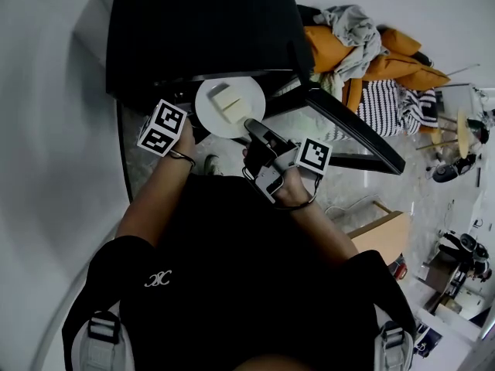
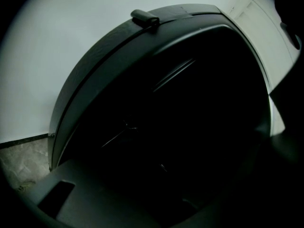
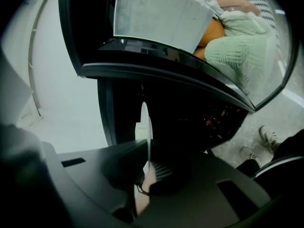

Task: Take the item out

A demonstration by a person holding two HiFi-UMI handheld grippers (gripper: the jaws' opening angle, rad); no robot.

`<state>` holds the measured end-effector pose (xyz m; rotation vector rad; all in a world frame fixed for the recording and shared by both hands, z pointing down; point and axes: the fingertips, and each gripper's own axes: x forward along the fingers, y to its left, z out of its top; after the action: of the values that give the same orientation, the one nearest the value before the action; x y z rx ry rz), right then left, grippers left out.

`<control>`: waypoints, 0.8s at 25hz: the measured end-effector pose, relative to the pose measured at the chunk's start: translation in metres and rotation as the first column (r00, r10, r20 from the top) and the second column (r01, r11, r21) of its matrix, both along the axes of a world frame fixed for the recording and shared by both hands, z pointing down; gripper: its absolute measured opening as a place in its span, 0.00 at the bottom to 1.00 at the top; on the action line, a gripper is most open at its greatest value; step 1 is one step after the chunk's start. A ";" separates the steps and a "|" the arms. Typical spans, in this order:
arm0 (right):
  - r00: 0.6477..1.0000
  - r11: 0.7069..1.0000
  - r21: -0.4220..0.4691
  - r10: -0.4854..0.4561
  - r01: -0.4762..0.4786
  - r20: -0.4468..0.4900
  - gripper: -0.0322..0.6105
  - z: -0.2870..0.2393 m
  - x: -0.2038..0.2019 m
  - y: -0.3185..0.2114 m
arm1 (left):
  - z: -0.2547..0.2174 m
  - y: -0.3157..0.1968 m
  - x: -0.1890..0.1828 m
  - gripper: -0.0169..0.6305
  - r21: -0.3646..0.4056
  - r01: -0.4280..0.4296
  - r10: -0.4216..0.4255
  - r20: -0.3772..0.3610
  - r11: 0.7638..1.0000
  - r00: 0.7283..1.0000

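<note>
Head view: a white plate (image 1: 230,108) of pale slices (image 1: 230,105) lies face-up at the mouth of the black appliance (image 1: 201,29), its near rim pinched by the right gripper (image 1: 259,132). The left gripper (image 1: 179,113) reaches under the appliance's edge, jaw tips hidden.

Left gripper view: only the appliance's dark cavity shows, too dark to tell how the jaws stand.

Right gripper view: jaws are clamped on the plate, seen edge-on as a thin line pointing into the appliance.
</note>
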<state>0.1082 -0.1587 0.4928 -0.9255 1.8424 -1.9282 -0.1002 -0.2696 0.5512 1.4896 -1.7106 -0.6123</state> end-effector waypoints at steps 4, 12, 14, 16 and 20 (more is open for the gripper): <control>1.000 1.000 0.005 0.001 -0.001 0.004 0.08 0.003 0.001 0.001 | 0.002 -0.002 -0.003 0.23 0.007 0.000 0.000 -0.001 1.000 1.000; 1.000 1.000 0.014 -0.014 0.013 0.014 0.08 0.005 0.002 0.001 | 0.005 -0.004 -0.002 0.23 -0.011 -0.023 0.023 0.004 1.000 1.000; 1.000 1.000 0.023 -0.021 0.021 0.016 0.08 0.003 0.000 0.000 | 0.004 -0.004 -0.002 0.23 -0.009 -0.020 0.020 0.008 1.000 1.000; 0.999 0.999 0.026 -0.026 0.026 0.022 0.08 0.002 -0.001 0.000 | 0.003 -0.004 -0.002 0.23 -0.002 -0.030 0.030 0.011 1.000 0.999; 0.999 0.999 0.017 -0.034 0.034 0.037 0.08 0.004 -0.001 0.001 | -0.001 0.003 0.000 0.23 0.003 -0.070 0.070 0.039 0.998 0.997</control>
<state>0.1073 -0.1580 0.4966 -0.8523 1.8614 -1.9343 -0.1004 -0.2668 0.5506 1.5669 -1.6793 -0.5538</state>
